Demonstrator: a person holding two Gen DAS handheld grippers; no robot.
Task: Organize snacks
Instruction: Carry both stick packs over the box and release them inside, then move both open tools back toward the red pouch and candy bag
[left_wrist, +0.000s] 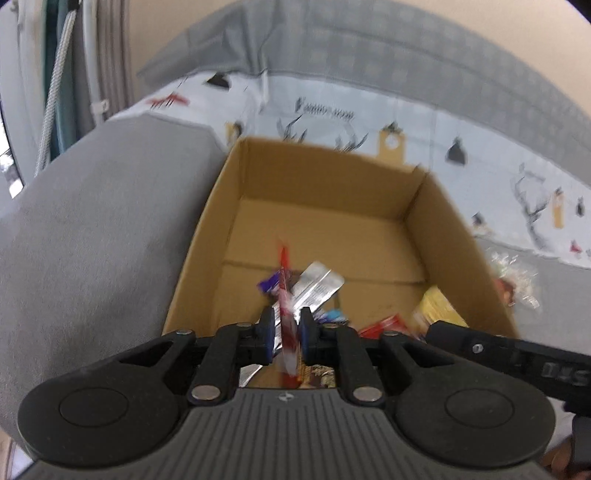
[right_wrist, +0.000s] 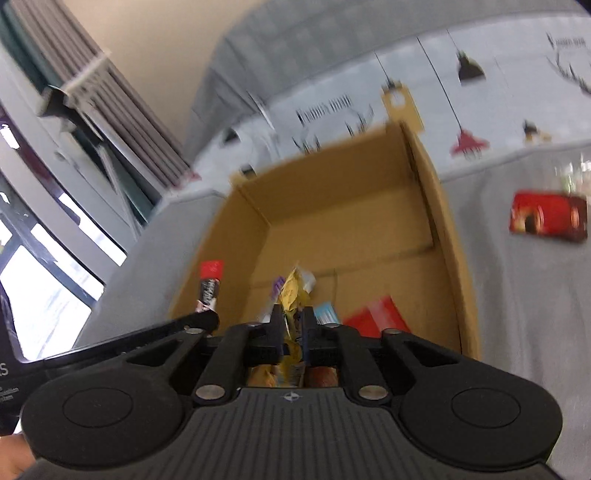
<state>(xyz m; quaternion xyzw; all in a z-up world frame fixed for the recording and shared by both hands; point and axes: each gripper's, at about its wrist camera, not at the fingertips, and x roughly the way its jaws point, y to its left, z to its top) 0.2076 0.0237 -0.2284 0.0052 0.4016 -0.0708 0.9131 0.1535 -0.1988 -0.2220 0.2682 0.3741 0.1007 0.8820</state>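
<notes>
An open cardboard box sits on a grey cover, and both grippers hang over its near end. My left gripper has a thin red-and-white snack bar standing upright between its pads, with a gap showing on the bar's left side. My right gripper has a crumpled yellow packet loose between its parted pads. The same box holds a silver wrapper, a purple wrapper, a red pack and a light blue pack. The red-topped bar shows left of my right gripper.
A red snack box lies on the grey cover right of the carton, with a clear crinkly bag near it. A patterned pale sheet runs behind the box. Curtains and a window stand to the left.
</notes>
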